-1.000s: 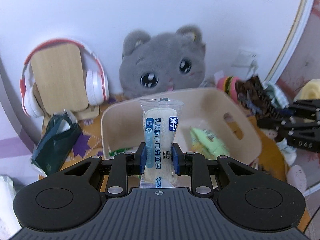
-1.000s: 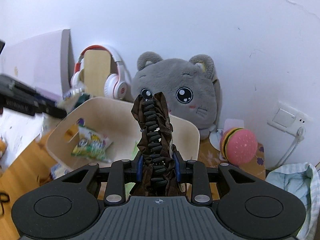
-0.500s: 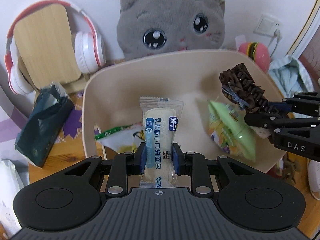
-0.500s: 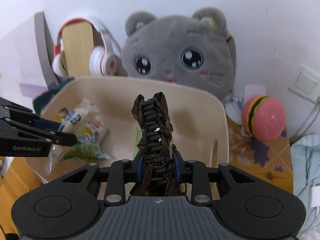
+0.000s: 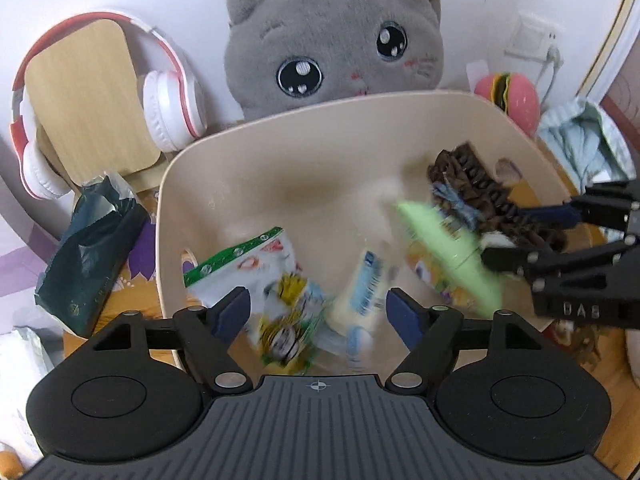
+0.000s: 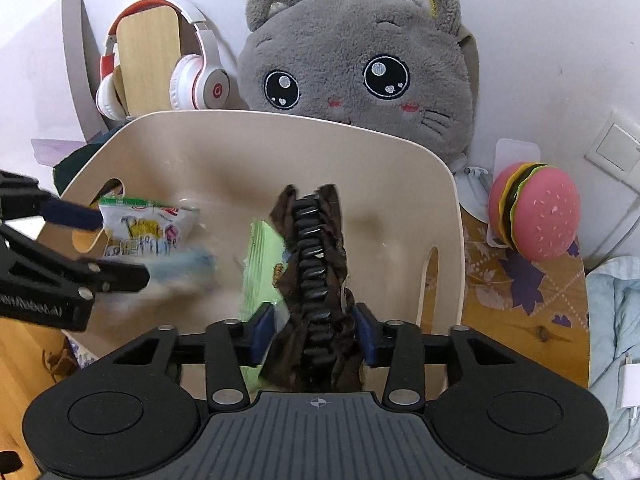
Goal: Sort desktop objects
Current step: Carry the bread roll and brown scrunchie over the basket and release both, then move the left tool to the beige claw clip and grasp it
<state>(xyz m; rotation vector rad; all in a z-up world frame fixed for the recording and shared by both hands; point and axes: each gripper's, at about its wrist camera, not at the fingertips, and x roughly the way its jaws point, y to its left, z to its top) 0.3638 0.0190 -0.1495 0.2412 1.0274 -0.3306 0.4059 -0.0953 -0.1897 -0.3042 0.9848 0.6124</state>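
Note:
A beige basket (image 5: 280,152) sits in front of the plush cat; it also shows in the right wrist view (image 6: 256,148). My left gripper (image 5: 318,312) is open over the basket. The white and blue bread packet (image 5: 362,296) is blurred, dropping into the basket; it shows as a blur in the right wrist view (image 6: 180,268). My right gripper (image 6: 312,332) has its jaws part open around a brown hair clip (image 6: 316,264), which still stands between them over the basket. The clip also shows in the left wrist view (image 5: 480,196). A green snack bag (image 5: 452,256) and a white snack bag (image 5: 256,264) lie inside.
A grey plush cat (image 5: 336,40) stands behind the basket. White and red headphones on a wooden stand (image 5: 88,96) are at the back left, a dark green packet (image 5: 88,248) beside the basket. A pink burger toy (image 6: 536,216) and pale cloth (image 6: 616,320) lie right.
My left gripper has opened and let go of the bread packet, which falls into the basket. My right gripper has moved lower over the basket and its jaws have widened around the clip.

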